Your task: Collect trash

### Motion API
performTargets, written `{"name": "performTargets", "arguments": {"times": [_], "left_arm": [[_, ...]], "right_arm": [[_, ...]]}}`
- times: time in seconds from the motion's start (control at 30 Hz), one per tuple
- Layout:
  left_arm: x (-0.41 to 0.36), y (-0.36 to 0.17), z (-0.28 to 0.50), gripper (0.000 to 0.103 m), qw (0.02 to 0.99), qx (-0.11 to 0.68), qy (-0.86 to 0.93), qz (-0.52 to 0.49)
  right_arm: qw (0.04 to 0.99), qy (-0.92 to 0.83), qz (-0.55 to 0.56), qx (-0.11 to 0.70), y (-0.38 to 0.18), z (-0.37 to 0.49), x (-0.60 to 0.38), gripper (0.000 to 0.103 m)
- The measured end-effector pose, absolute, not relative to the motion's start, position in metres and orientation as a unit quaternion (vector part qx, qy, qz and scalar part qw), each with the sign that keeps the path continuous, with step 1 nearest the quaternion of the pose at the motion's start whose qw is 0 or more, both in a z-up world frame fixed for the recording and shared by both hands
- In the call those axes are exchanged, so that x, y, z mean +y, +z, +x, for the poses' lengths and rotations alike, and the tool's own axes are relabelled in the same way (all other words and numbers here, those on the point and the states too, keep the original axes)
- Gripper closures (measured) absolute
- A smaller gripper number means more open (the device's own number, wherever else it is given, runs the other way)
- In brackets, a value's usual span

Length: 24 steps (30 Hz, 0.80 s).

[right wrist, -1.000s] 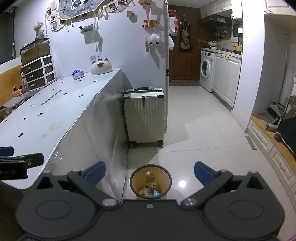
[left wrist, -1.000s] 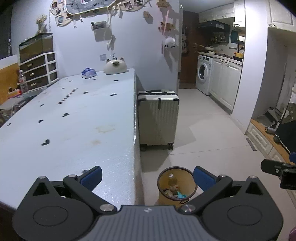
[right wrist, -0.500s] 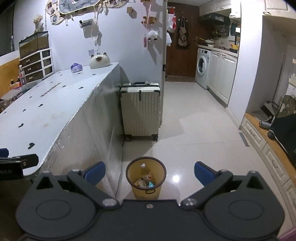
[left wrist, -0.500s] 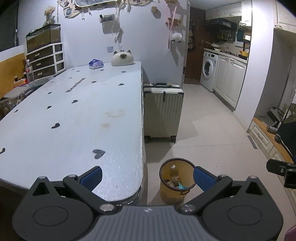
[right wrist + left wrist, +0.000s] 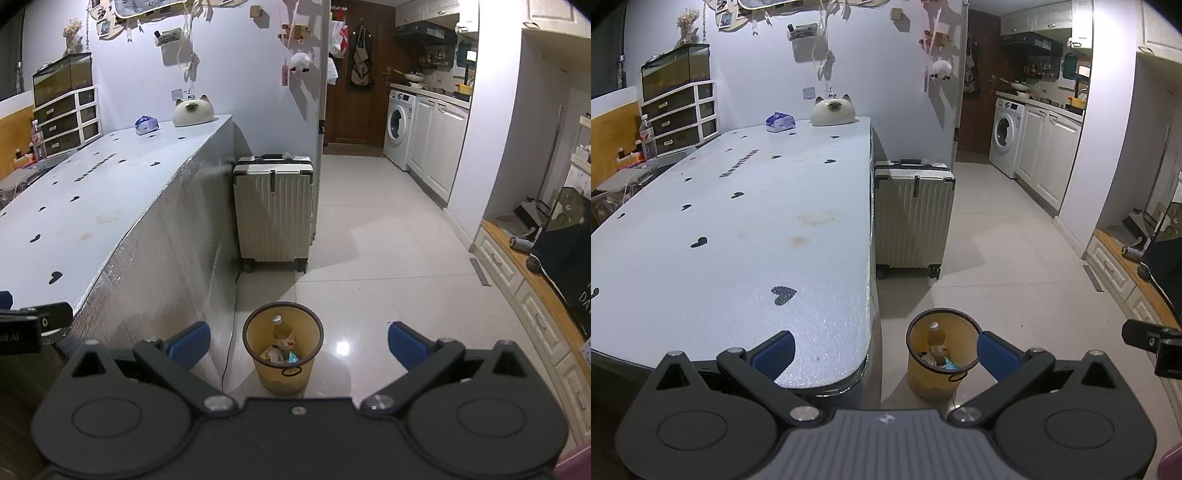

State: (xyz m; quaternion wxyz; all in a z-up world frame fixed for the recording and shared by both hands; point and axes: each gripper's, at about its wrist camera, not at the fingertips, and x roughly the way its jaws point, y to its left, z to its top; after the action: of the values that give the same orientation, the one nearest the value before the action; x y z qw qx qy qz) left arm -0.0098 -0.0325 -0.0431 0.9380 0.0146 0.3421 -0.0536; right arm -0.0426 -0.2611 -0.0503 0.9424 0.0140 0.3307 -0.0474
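A yellow trash bin (image 5: 938, 356) stands on the floor by the table's near corner. It holds a plastic bottle (image 5: 935, 341) and crumpled wrappers. It also shows in the right wrist view (image 5: 283, 350), with the bottle (image 5: 282, 334) inside. My left gripper (image 5: 884, 352) is open and empty, above the table's near edge and the bin. My right gripper (image 5: 299, 341) is open and empty, above the floor, with the bin between its blue fingertips (image 5: 400, 339).
A long white table (image 5: 738, 229) with black heart marks fills the left. A cat-shaped object (image 5: 833, 110) and a tissue pack (image 5: 780, 122) sit at its far end. A white suitcase (image 5: 912, 218) stands beyond the bin. Low cabinets (image 5: 524, 295) line the right.
Both views have drawn back and risen a little; more of the table's near edge shows in the left wrist view. Both grippers stay open and empty.
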Motion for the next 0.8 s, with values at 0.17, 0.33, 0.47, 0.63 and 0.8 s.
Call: {"name": "performTargets", "arguments": {"times": [0.17, 0.33, 0.47, 0.63, 0.8], "left_arm": [[-0.0332, -0.0447, -0.0117, 0.000, 0.937, 0.344, -0.055, 0.015], [-0.0326, -0.0436, -0.0107, 0.000, 0.937, 0.344, -0.056, 0.015], [-0.0323, -0.0437, -0.0109, 0.000, 0.937, 0.343, -0.056, 0.014], [-0.0319, -0.0438, -0.0111, 0.000, 0.937, 0.344, -0.056, 0.014], [-0.0311, -0.0446, -0.0111, 0.000, 0.938, 0.342, -0.056, 0.013]], "right_arm": [[0.943, -0.047, 0.013, 0.329, -0.0499, -0.0430, -0.2593, 0.000], [0.943, -0.048, 0.013, 0.329, -0.0497, -0.0427, -0.2586, 0.000], [0.943, -0.048, 0.013, 0.329, -0.0498, -0.0430, -0.2586, 0.000], [0.943, -0.047, 0.013, 0.329, -0.0497, -0.0428, -0.2593, 0.000], [0.943, -0.048, 0.013, 0.329, -0.0496, -0.0432, -0.2584, 0.000]]}}
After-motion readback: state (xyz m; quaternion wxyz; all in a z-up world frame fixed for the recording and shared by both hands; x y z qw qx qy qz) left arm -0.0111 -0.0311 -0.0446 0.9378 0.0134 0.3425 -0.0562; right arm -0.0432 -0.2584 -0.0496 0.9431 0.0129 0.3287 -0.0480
